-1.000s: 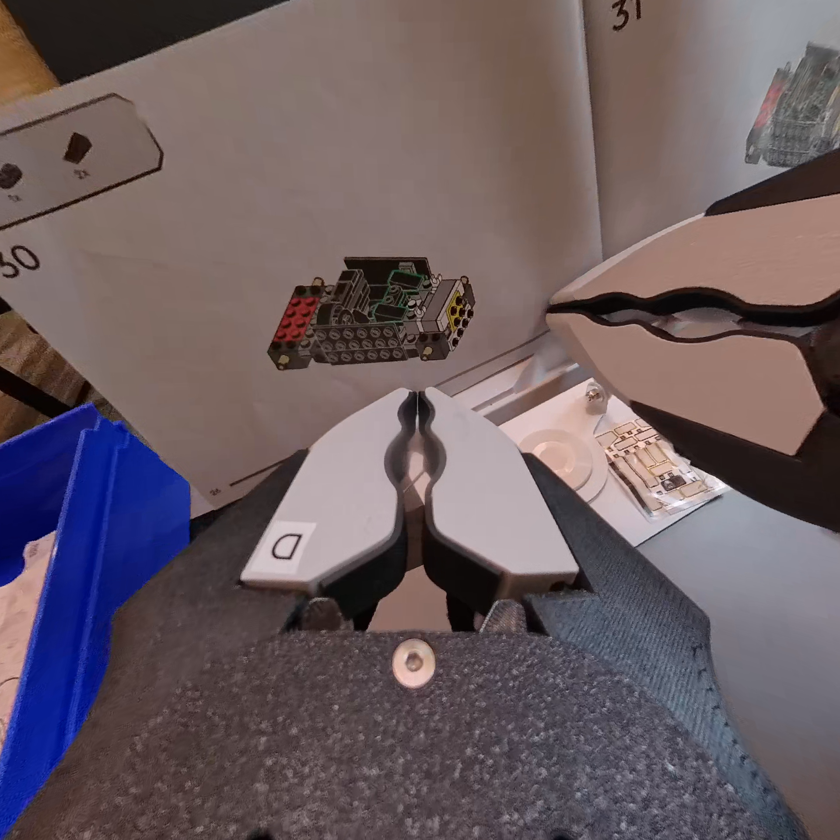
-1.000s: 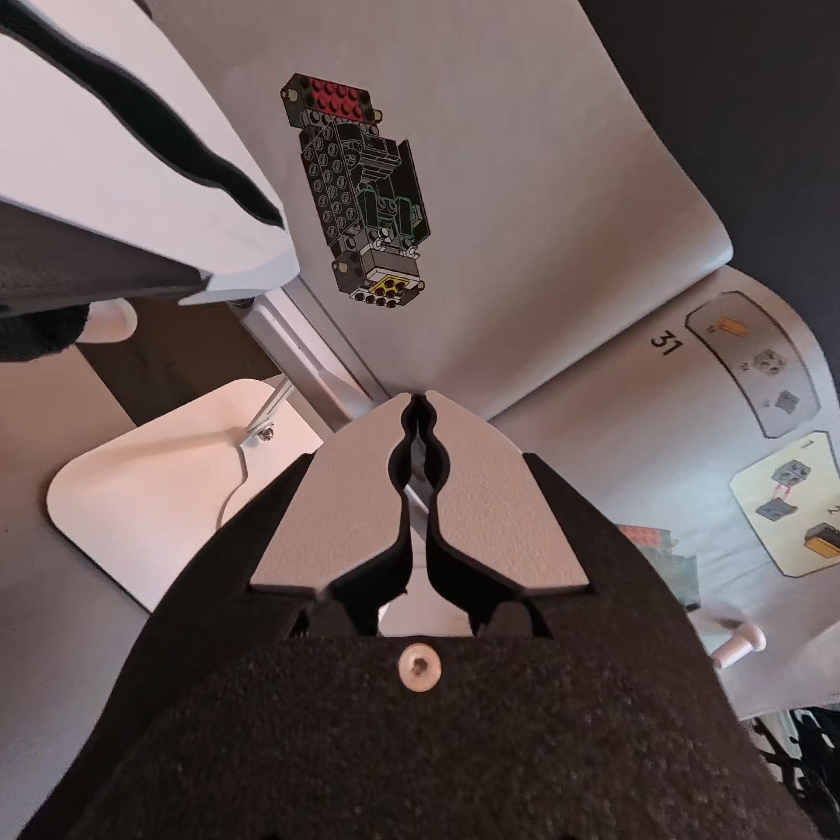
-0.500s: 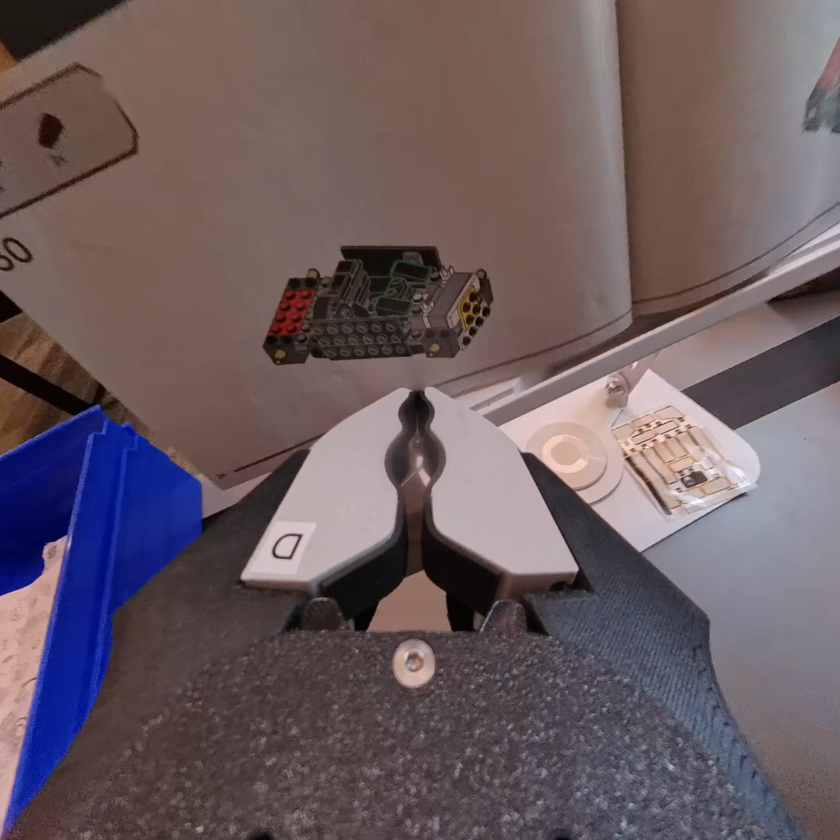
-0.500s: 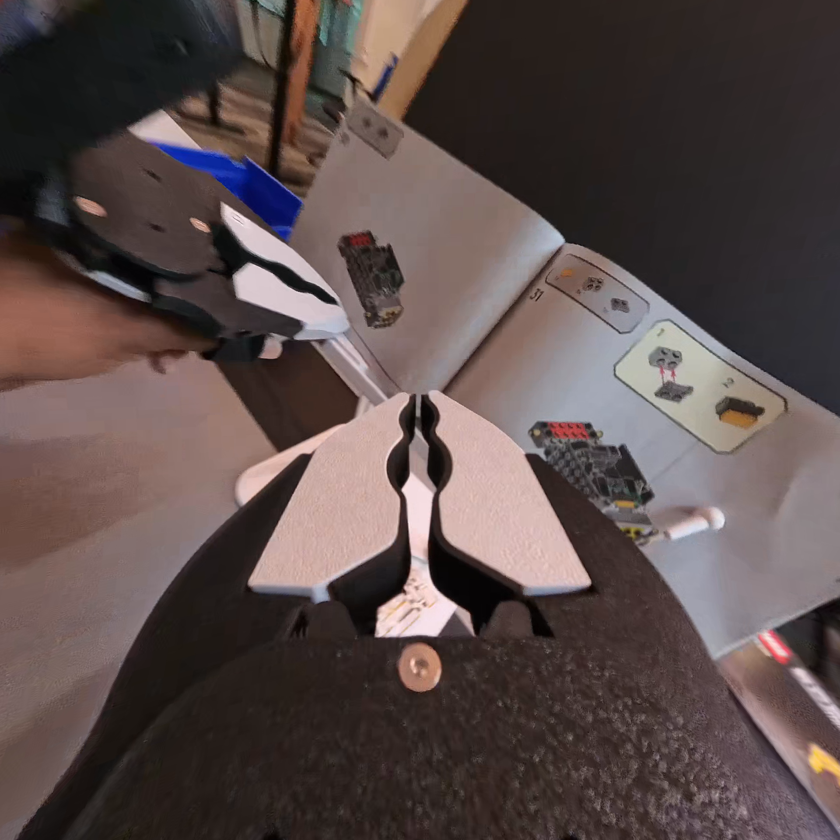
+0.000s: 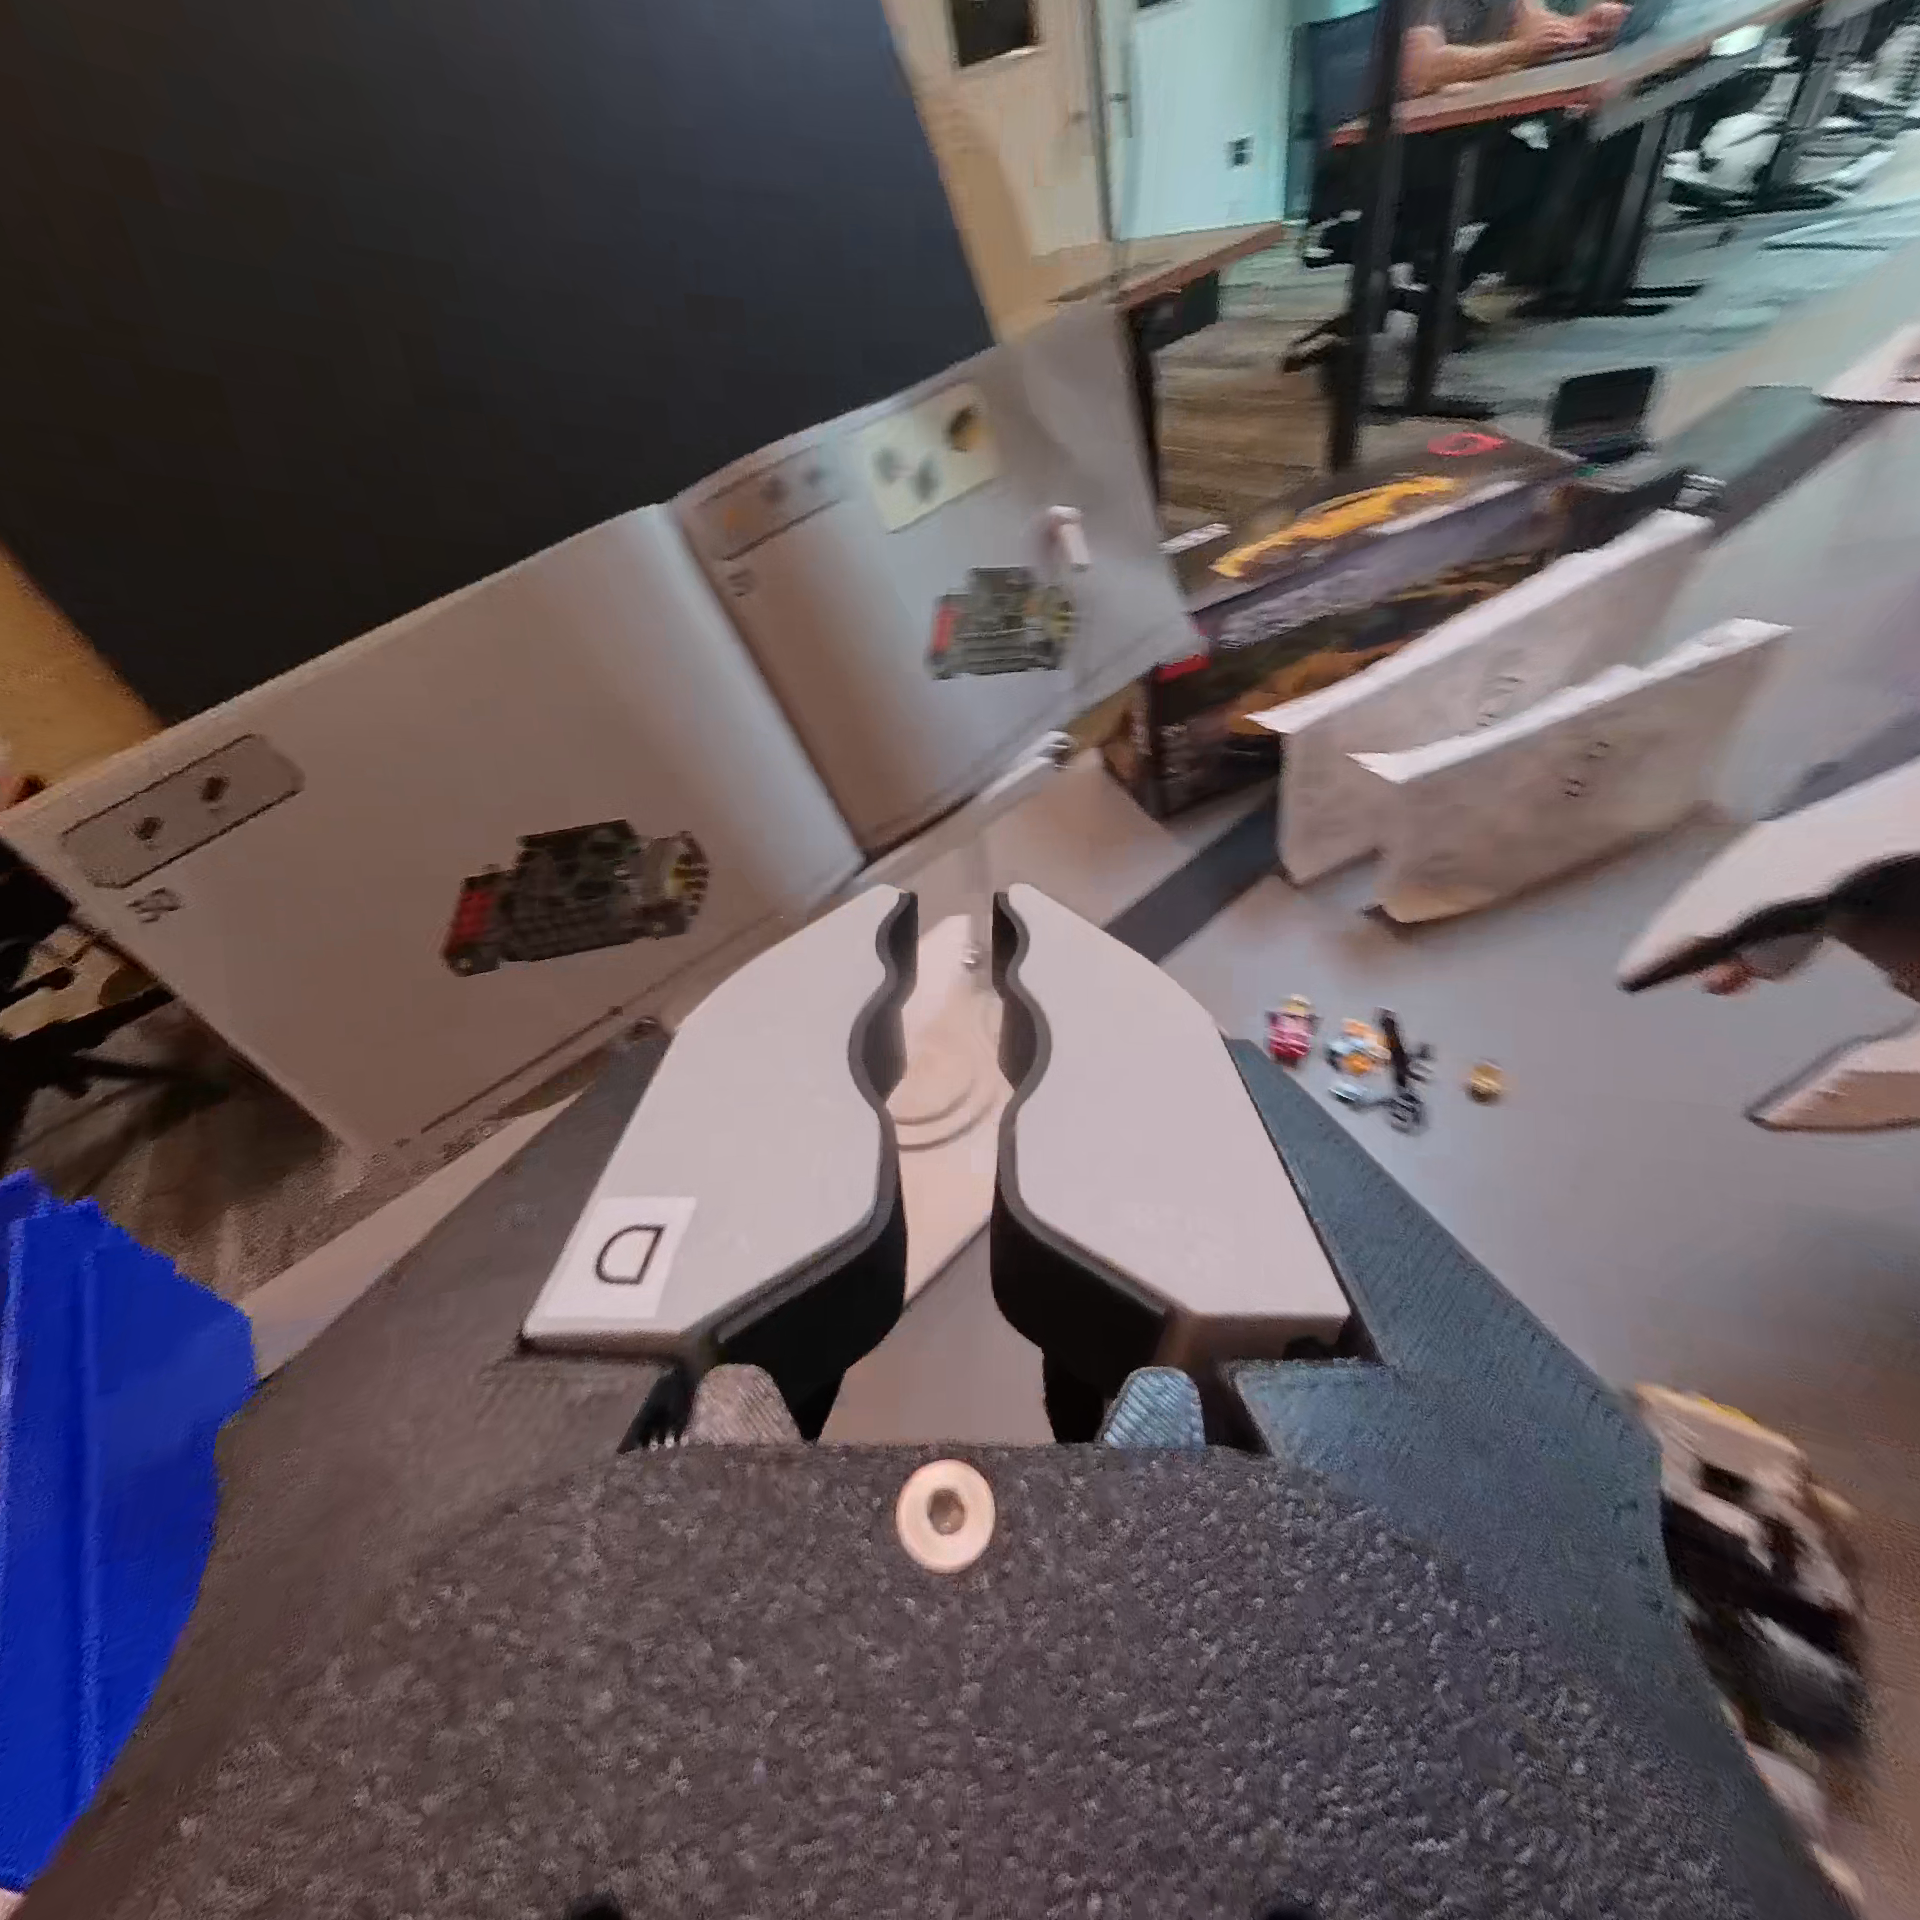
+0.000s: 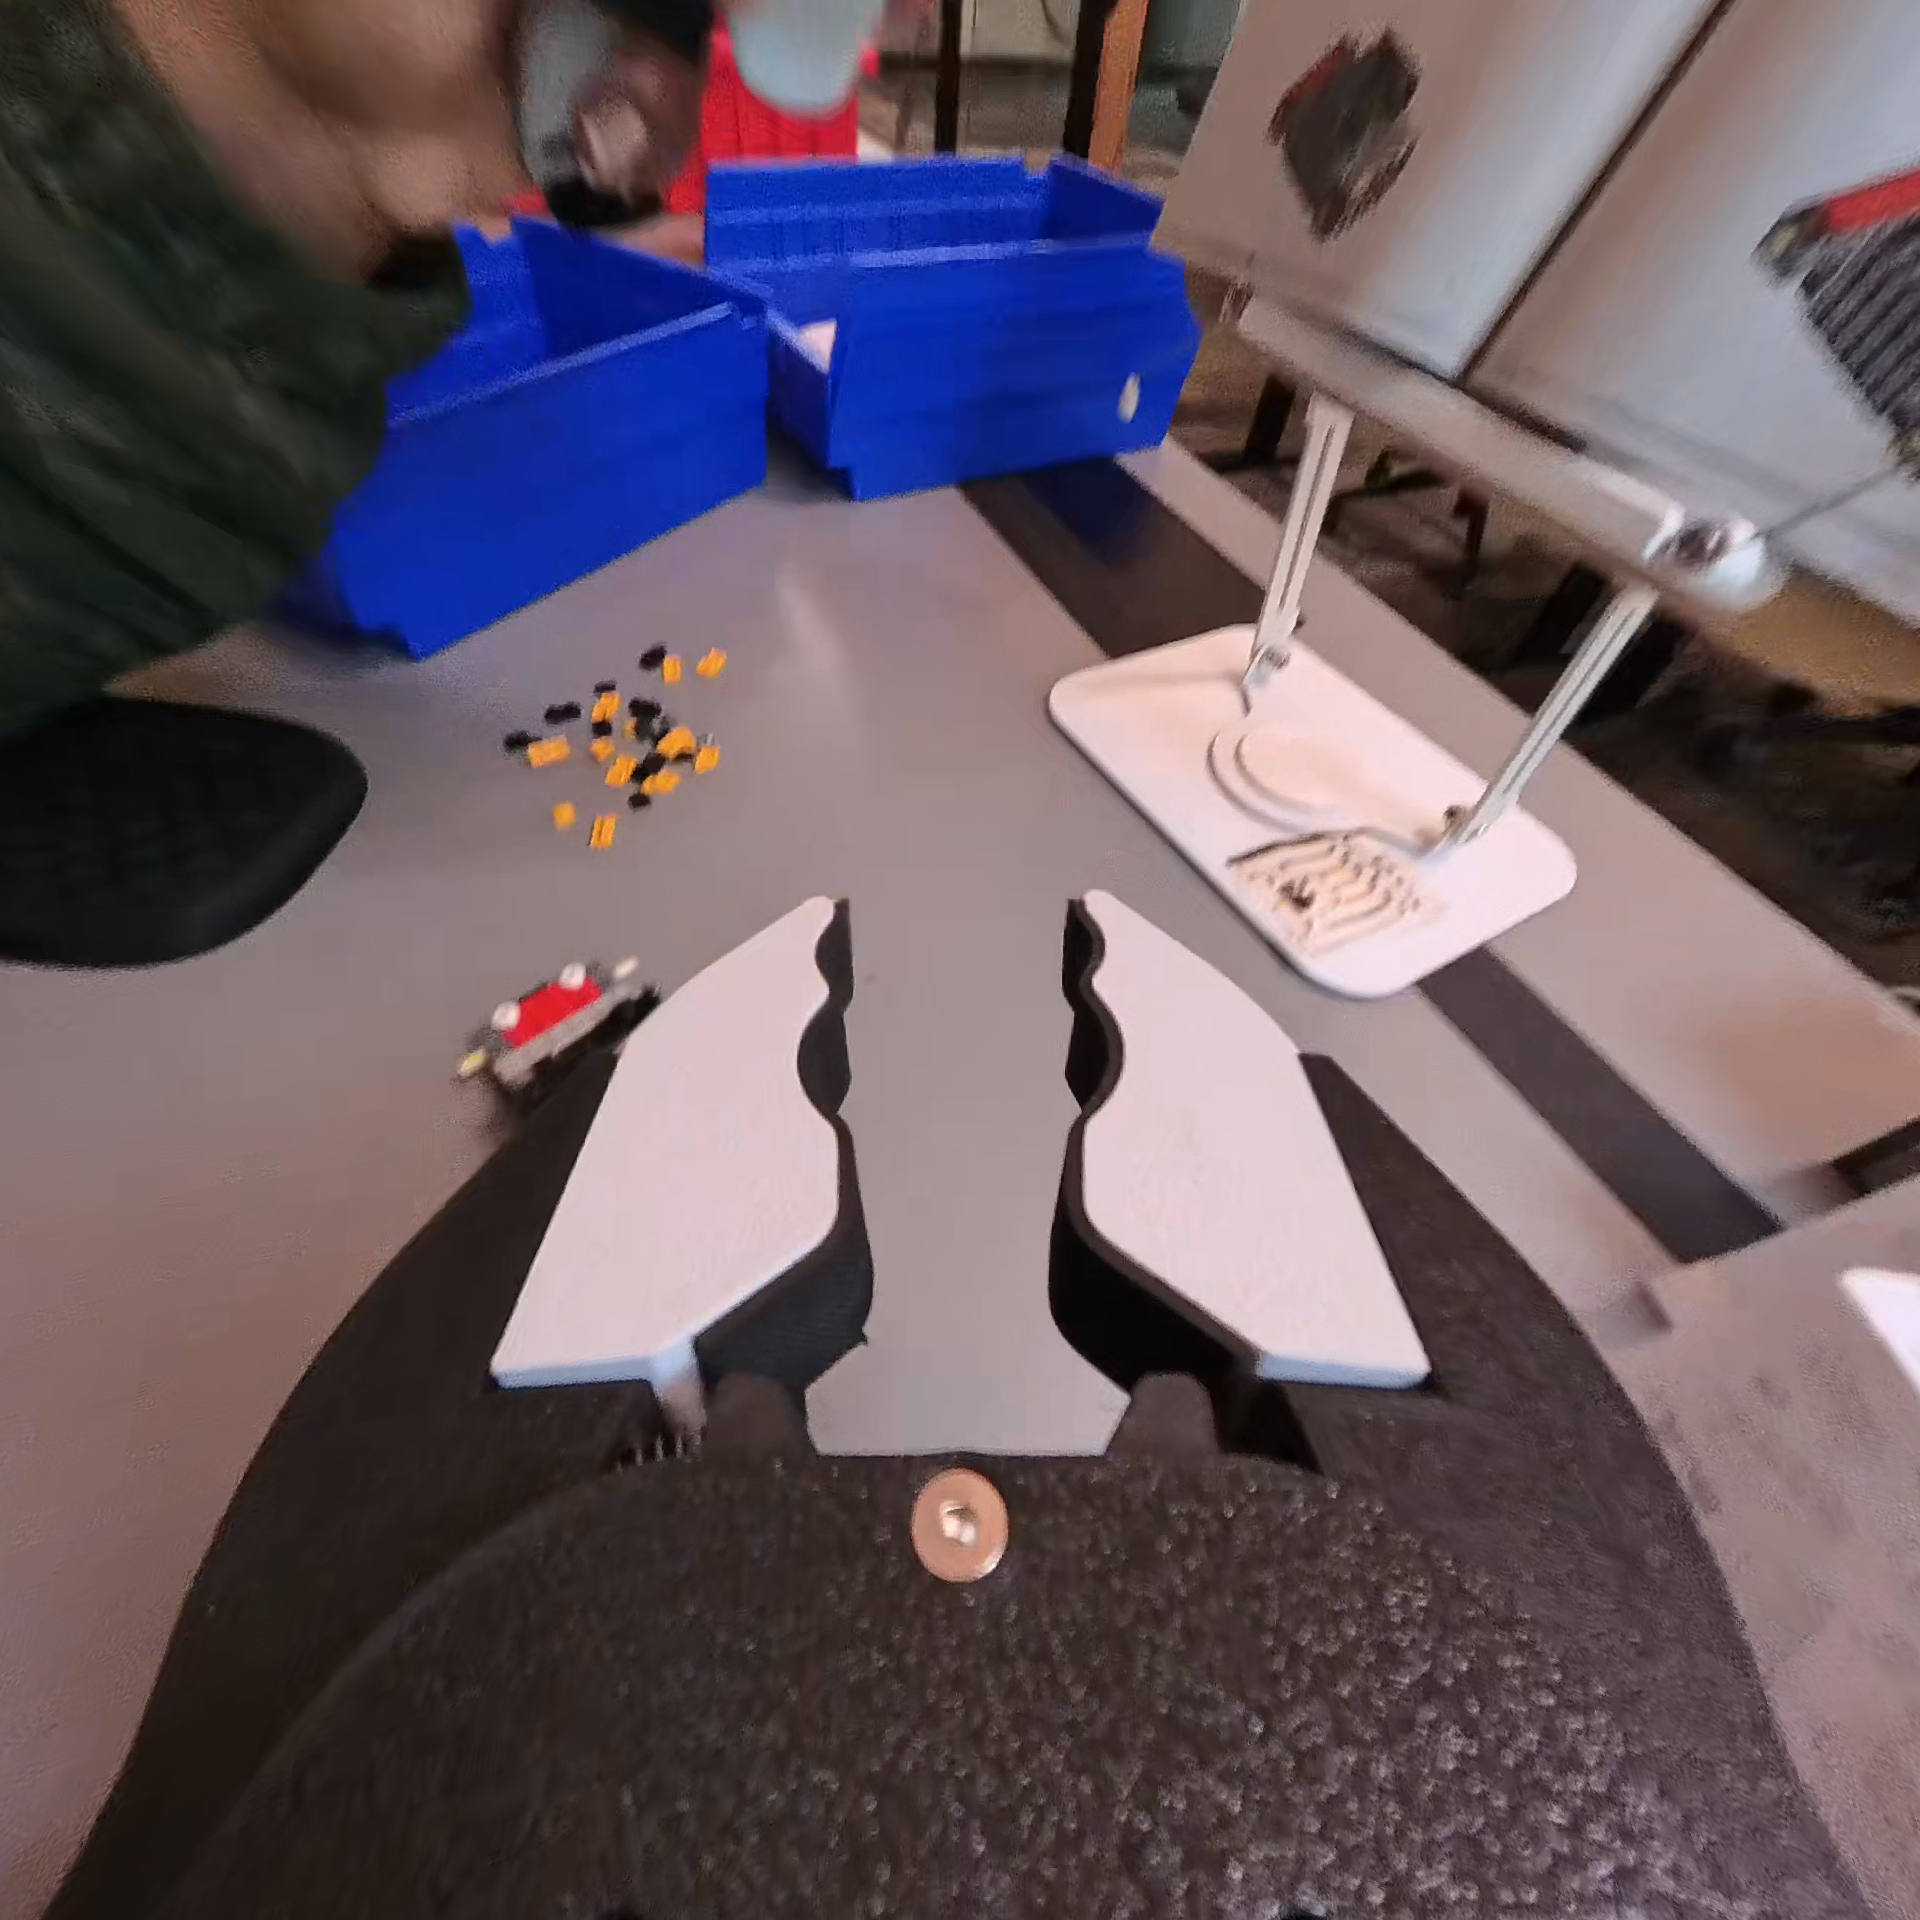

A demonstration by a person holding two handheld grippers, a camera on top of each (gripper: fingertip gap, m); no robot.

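My left gripper (image 5: 951, 904) is open by a narrow gap with nothing between its fingers; it points at the white base (image 5: 940, 1049) of a stand holding an open instruction booklet (image 5: 540, 831). My right gripper (image 6: 956, 925) is wide open and empty, low over the grey table (image 6: 935, 644). A small red-and-grey brick assembly (image 6: 556, 1018) lies just left of its left finger. A scatter of orange and black small bricks (image 6: 623, 743) lies farther ahead. The right gripper also shows at the right edge of the left wrist view (image 5: 1704, 1049), near several small loose pieces (image 5: 1351, 1049).
Two blue bins (image 6: 935, 332) stand at the table's far side, with a person's dark green sleeve (image 6: 156, 364) over them. The white stand base (image 6: 1320, 821) carries a sticker sheet (image 6: 1340, 894). A dark box (image 5: 1351, 582) and white paper bags (image 5: 1507, 748) stand at the right. My hands' fingertips stand some 20 cm from each other. The small red-and-grey brick assembly (image 6: 556, 1018) sits 20 cm or so from the ends of my right fingers.
Both grippers have drawn back from the booklet pages. Both were shut and now stand open, the right one wider. The right gripper has swung round to face the table and the bins.
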